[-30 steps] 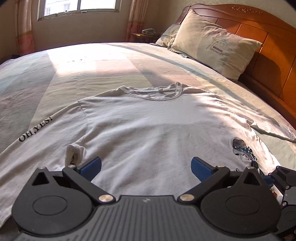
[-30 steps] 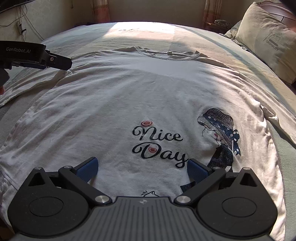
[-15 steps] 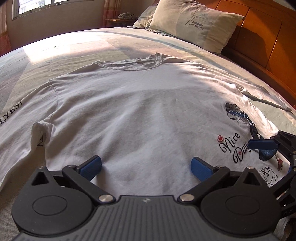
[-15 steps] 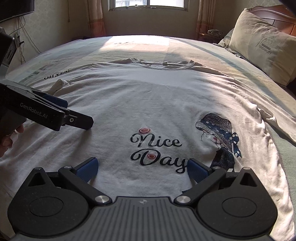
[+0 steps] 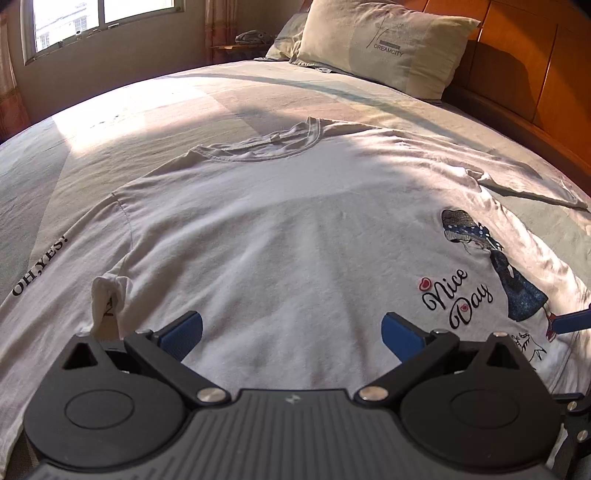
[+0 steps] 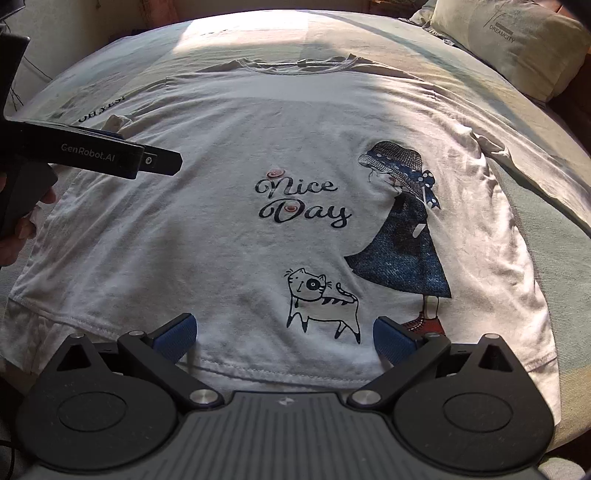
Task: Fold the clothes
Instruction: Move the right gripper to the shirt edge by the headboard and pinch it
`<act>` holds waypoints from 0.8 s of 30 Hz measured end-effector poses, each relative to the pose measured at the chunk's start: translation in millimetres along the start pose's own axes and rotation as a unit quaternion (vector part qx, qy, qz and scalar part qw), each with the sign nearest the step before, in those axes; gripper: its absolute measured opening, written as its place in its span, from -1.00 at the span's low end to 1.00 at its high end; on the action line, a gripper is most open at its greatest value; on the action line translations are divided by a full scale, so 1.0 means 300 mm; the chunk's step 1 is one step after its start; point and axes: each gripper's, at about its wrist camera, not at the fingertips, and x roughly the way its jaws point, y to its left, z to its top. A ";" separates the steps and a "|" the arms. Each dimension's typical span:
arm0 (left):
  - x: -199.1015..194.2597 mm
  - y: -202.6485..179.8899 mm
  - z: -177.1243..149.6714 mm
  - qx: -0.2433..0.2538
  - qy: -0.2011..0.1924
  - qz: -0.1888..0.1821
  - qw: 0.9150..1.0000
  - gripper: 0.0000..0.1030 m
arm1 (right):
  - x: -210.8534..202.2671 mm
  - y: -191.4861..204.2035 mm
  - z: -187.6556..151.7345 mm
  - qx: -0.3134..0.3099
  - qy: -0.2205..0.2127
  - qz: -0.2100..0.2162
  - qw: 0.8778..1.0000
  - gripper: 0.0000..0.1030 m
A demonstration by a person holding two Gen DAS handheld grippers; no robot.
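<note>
A white T-shirt (image 6: 229,236) lies spread flat, front up, on the bed (image 5: 155,122), its hem nearest the right gripper's fingers (image 6: 173,338) and its round neckline at the far end. The print reads "Nice Day" in black script with small red hearts, a girl in a dotted hat and dark blue dress to the right, a line-drawn cat just ahead of those fingers. The left sleeve bears "OH,YES!". A small fold of cloth stands up beside the left gripper's fingers (image 5: 183,334).

the left wrist view looks low across the t-shirt (image 5: 280,236) toward the pillow (image 5: 384,44) and window (image 5: 99,22). the right wrist view stands higher at the hem, facing the collar. both share the shirt's print.
</note>
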 end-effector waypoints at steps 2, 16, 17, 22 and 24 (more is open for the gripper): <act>-0.021 -0.010 0.009 0.009 -0.005 -0.005 1.000 0.99 | -0.025 -0.061 0.043 0.035 -0.008 -0.012 0.999 1.00; -0.182 -0.059 0.066 0.058 -0.060 -0.066 0.994 0.99 | 0.072 -0.603 0.586 0.188 -0.015 -0.089 0.978 1.00; -0.186 -0.057 0.067 0.057 -0.063 -0.070 0.994 0.99 | 0.103 -0.627 0.624 0.192 -0.010 -0.092 0.977 1.00; -0.205 -0.045 0.072 0.051 -0.082 -0.089 0.991 0.99 | 0.269 -0.730 0.738 0.224 0.010 -0.101 0.969 1.00; -0.196 -0.040 0.073 0.048 -0.080 -0.090 0.992 0.99 | 0.334 -0.759 0.763 0.237 0.019 -0.098 0.966 1.00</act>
